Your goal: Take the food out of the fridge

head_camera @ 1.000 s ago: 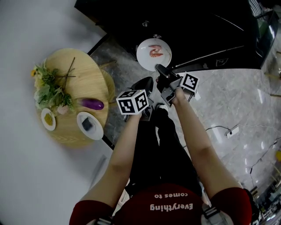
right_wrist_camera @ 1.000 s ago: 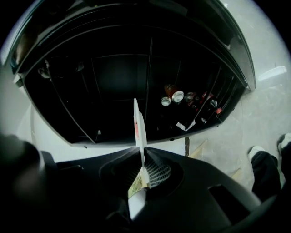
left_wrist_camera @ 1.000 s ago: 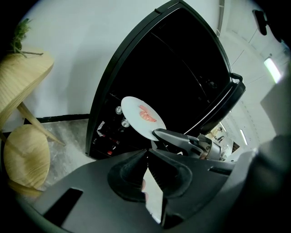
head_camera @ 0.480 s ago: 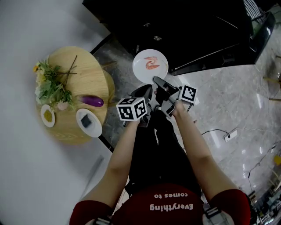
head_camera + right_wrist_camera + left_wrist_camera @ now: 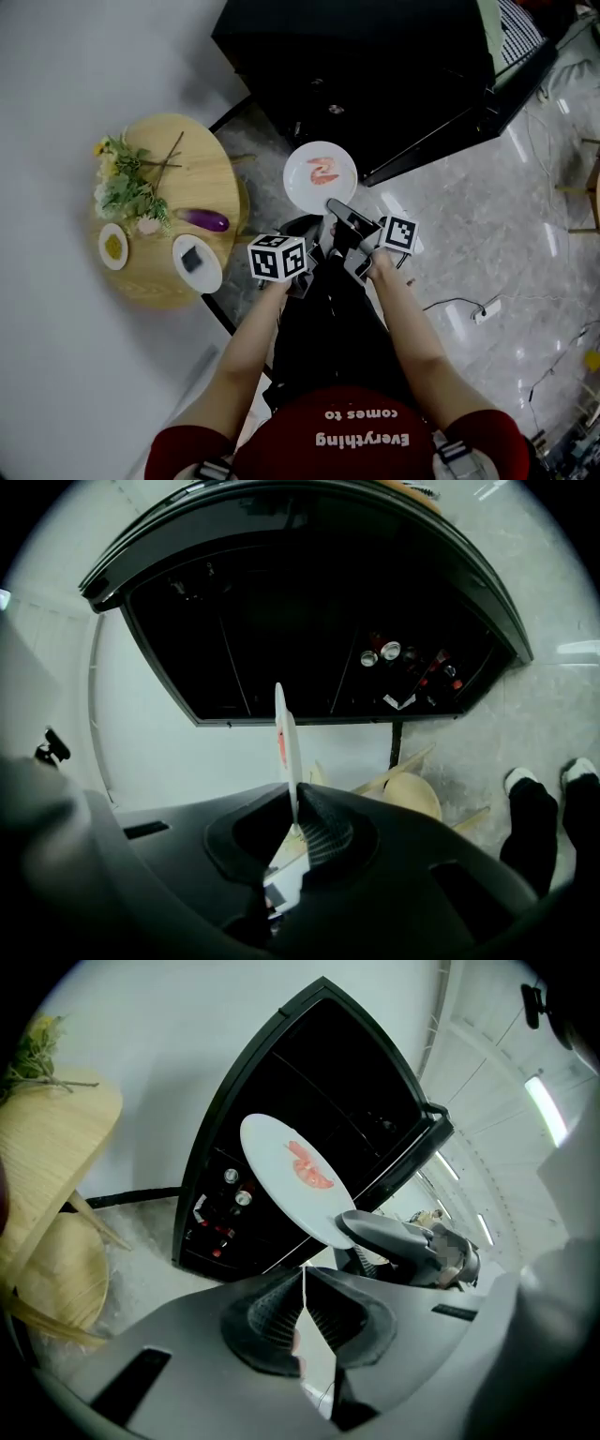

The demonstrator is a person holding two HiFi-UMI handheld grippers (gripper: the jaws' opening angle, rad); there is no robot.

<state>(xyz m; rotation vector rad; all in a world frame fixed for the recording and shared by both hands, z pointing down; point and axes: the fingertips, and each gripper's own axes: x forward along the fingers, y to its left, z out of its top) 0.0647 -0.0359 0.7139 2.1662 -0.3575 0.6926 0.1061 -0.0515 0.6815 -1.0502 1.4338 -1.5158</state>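
One white plate (image 5: 314, 190) of shrimp (image 5: 322, 170) is held out in front of the open fridge (image 5: 375, 75) — the right tool (image 5: 292, 808) pinches its rim. The left tool (image 5: 304, 1277) sits just beside, jaws together, empty.

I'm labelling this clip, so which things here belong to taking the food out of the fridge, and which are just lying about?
In the job:
fridge
white plate with pink food
right tongs, shut on its rim
left tongs, shut, empty

Lying about:
wooden table
eggplant
flowers
plate with yellow food
plate with a dark item
power strip
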